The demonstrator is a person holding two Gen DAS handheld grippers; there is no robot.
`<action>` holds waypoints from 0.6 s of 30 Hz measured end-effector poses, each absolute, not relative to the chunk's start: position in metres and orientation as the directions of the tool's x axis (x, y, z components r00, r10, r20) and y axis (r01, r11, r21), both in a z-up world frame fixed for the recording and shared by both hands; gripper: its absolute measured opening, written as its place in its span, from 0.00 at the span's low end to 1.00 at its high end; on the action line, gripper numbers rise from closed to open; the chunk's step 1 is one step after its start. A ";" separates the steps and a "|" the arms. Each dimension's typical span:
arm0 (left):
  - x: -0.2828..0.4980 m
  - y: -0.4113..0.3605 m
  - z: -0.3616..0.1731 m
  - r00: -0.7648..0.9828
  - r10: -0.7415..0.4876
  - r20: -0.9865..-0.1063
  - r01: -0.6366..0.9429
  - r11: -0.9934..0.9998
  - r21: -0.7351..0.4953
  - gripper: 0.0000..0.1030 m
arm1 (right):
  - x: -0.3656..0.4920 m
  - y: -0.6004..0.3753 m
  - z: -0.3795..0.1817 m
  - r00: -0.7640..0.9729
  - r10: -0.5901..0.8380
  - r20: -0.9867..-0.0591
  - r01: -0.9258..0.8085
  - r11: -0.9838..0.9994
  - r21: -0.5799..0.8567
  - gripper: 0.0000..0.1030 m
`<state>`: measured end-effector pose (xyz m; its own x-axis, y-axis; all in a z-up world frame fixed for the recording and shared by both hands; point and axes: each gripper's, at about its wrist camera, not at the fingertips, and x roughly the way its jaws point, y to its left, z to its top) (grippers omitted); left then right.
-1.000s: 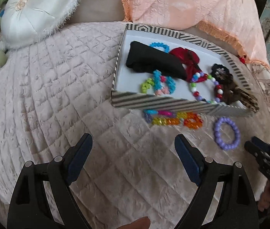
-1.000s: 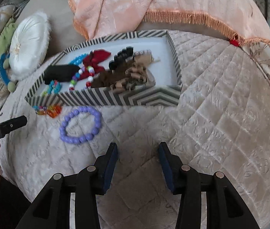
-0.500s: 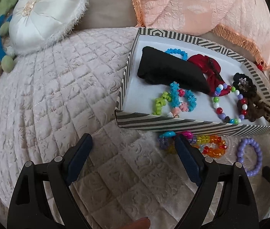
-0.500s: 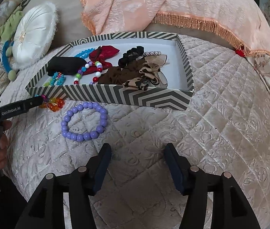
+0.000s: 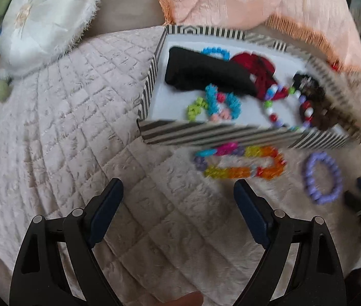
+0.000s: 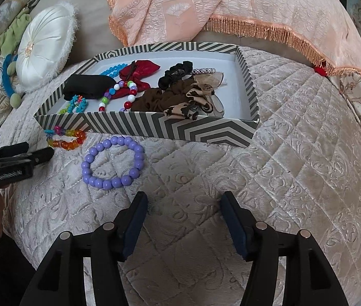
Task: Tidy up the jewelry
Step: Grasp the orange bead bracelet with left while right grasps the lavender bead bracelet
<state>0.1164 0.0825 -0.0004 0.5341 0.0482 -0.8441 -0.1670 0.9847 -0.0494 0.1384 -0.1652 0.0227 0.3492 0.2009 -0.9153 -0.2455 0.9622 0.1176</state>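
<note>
Purple bracelet (image 6: 113, 162) and rainbow bracelet (image 5: 240, 164) lie outside the striped box (image 6: 170, 130); both tools, left (image 5: 178, 199) and right (image 6: 183, 213), gape empty, and smooth beads may slip.

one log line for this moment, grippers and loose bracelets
left gripper open, empty | right gripper open, empty | purple bracelet, rainbow bracelet outside striped box

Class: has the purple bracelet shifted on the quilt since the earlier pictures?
No. The purple bracelet lies in the same spot before the striped box; only the cameras moved.
</note>
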 end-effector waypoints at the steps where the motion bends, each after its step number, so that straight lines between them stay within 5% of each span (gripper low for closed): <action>1: 0.116 0.084 0.003 0.549 0.056 -0.834 -0.180 0.982 -0.053 0.86 | 0.138 -0.165 0.023 0.350 0.201 -0.915 -0.246 0.962 0.117 0.57; 12: 0.137 0.077 -0.015 0.551 0.149 -0.821 -0.215 0.976 0.032 0.86 | 0.138 -0.164 0.021 0.350 0.197 -0.916 -0.253 0.961 0.110 0.59; 18: 0.127 0.075 -0.013 0.492 0.095 -0.865 -0.168 0.986 0.012 0.86 | 0.138 -0.164 0.021 0.349 0.195 -0.916 -0.255 0.961 0.108 0.60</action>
